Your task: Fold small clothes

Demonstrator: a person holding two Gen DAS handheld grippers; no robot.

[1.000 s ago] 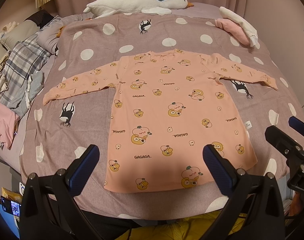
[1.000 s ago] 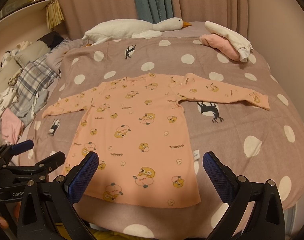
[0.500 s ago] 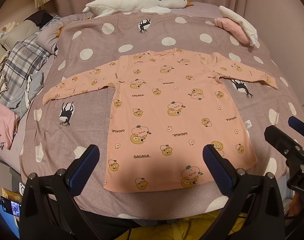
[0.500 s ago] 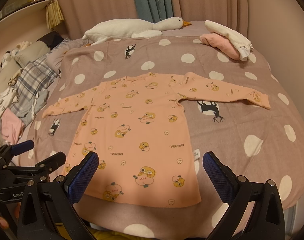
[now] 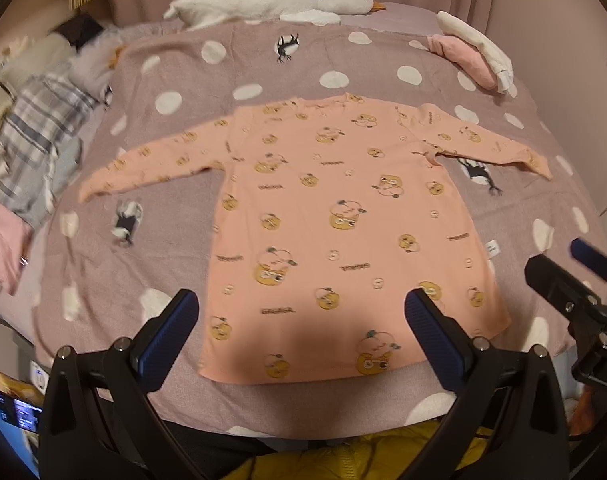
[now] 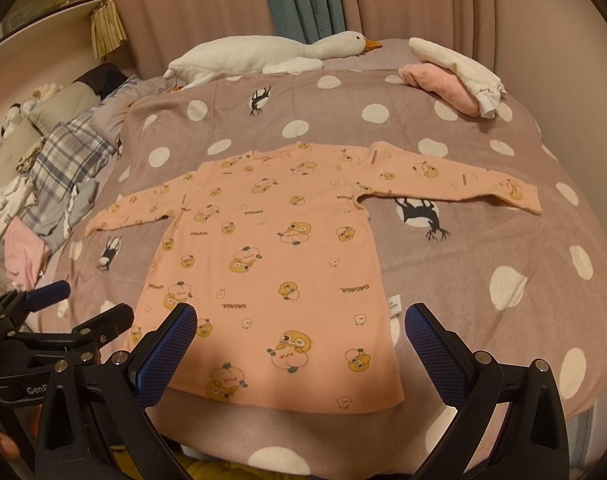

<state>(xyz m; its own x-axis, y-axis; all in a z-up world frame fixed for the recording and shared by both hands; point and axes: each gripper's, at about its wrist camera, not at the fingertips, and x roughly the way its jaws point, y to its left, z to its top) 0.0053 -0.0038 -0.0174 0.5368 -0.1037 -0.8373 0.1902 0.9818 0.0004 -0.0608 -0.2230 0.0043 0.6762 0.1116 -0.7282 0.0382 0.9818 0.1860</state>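
A small peach long-sleeved shirt [image 5: 343,216] with cartoon prints lies flat on the bed, sleeves spread left and right, hem nearest me. It also shows in the right wrist view [image 6: 279,264]. My left gripper [image 5: 301,320] is open and empty, hovering above the hem. My right gripper [image 6: 301,332] is open and empty, above the hem's right part. The right gripper shows at the right edge of the left wrist view [image 5: 575,280]. The left gripper shows at the left of the right wrist view [image 6: 63,316].
The bed has a mauve polka-dot blanket [image 5: 303,64]. A white goose plush [image 5: 271,4] lies at the far edge. Folded pink and white clothes [image 6: 455,76] sit far right. A heap of plaid and pink clothes [image 5: 27,140] lies at the left.
The left gripper has shifted slightly left and its view is blurred with motion. The right gripper has moved a little forward toward the shirt. The shirt has not moved.
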